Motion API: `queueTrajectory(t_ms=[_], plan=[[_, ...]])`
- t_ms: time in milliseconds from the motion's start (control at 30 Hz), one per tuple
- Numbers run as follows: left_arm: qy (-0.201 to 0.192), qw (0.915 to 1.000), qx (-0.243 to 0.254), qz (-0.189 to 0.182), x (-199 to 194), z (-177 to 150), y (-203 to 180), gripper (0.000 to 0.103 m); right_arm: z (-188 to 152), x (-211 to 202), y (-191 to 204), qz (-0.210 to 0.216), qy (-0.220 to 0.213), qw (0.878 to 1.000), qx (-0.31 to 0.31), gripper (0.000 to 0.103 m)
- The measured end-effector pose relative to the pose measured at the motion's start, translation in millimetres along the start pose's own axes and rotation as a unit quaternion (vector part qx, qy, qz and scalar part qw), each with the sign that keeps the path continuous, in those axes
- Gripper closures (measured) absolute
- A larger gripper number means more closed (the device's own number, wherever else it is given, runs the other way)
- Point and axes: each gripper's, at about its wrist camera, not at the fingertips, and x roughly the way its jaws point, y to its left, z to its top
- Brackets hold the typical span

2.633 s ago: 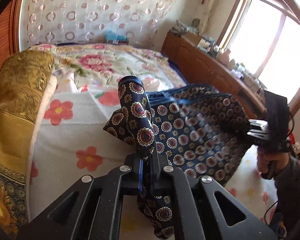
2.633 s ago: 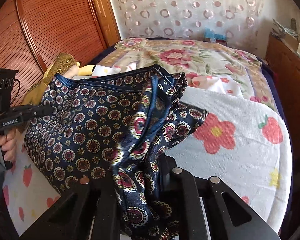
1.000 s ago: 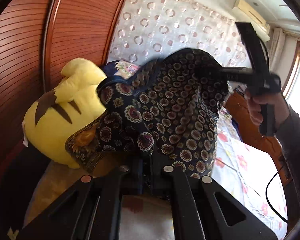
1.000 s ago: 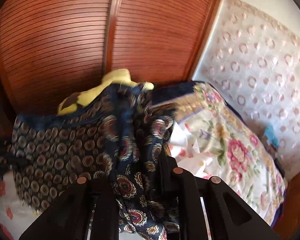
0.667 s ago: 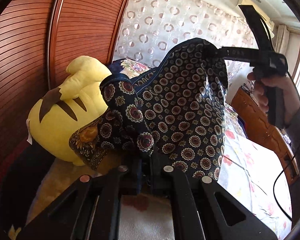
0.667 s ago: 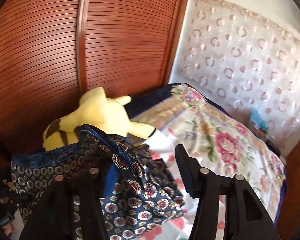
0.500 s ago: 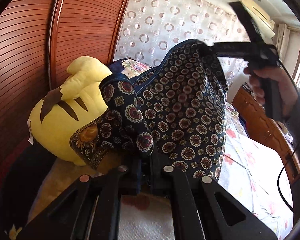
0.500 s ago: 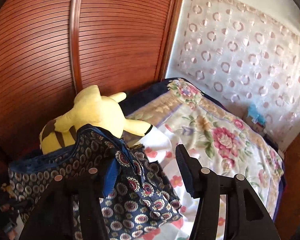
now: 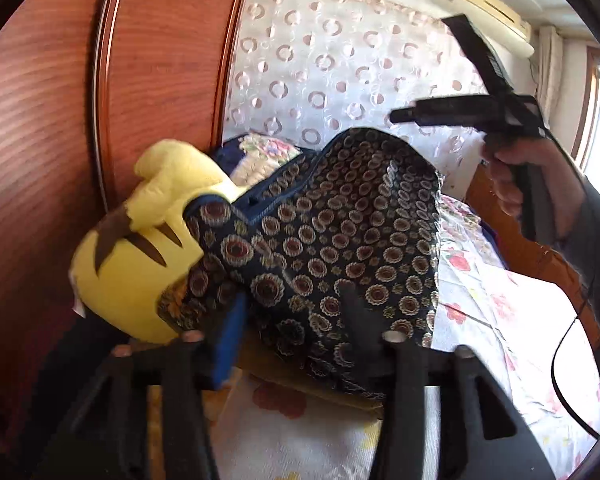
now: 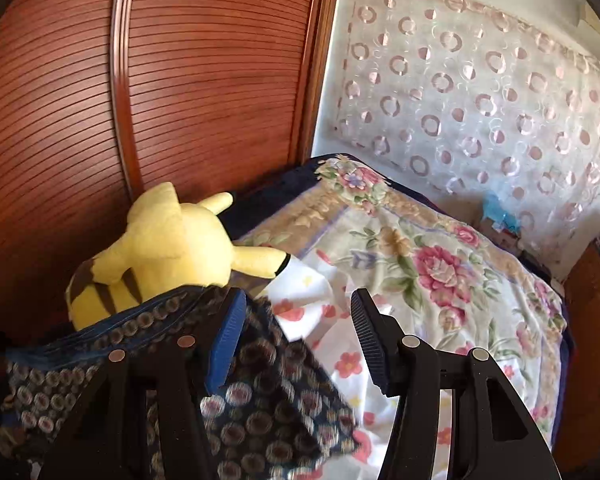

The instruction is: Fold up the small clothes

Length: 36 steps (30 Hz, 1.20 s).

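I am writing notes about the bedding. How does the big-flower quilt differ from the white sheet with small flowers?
The floral quilt has large pink roses with green leaves on cream, framed by a tan and navy border; the white sheet carries small, scattered red and pink flowers with no border visible. The floral quilt lies farther back, toward the curtain; the white sheet is nearer, beside the patterned navy garment. Both lie on the bed and show wrinkles.

That navy medallion-print garment (image 9: 340, 232) looks like thin silky cloth with a slight sheen. The yellow plush toy (image 10: 172, 248) is soft and matt, the reddish ribbed wooden wardrobe door (image 10: 204, 80) semi-glossy, the circle-pattern lace curtain (image 10: 460, 92) sheer.
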Motion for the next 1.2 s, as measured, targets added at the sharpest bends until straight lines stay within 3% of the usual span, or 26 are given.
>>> queueTrajectory(t_ms=[33, 67, 433, 567, 733, 933, 1200], plan=[[-0.005, 1.0000, 0.008, 0.002, -4.0, 1.0, -1.3, 0.027, -5.3, -8.2, -0.7, 0.007, -0.003, 1.000, 0.004, 0.046], [-0.009, 0.9998, 0.015, 0.001, -8.0, 2.2, -4.3, 0.024, -11.1, -16.5, -1.0, 0.014, -0.003, 1.000, 0.009, 0.046], [-0.017, 0.9973, 0.069, -0.017, -35.9, 0.2, -57.7, 0.024, -119.9, -137.2, -26.5, 0.006, -0.033, 0.997, 0.076, 0.046], [-0.020, 0.9953, 0.085, -0.041, -47.9, -2.3, -82.2, 0.024, -169.7, -194.6, -16.8, -0.029, -0.045, 0.994, 0.094, 0.046], [-0.034, 0.9906, 0.112, -0.071, -65.4, -2.8, -118.2, 0.024, -219.5, -254.8, -7.9, -0.051, -0.060, 0.988, 0.135, 0.038], [-0.044, 0.9865, 0.126, -0.095, -84.9, -2.6, -153.6, 0.024, -256.5, -320.0, 6.2, -0.109, -0.083, 0.976, 0.171, 0.026], [-0.052, 0.9842, 0.137, -0.099, -106.1, -3.1, -175.3, 0.024, -280.0, -377.1, 29.4, -0.151, -0.125, 0.961, 0.196, 0.025]])
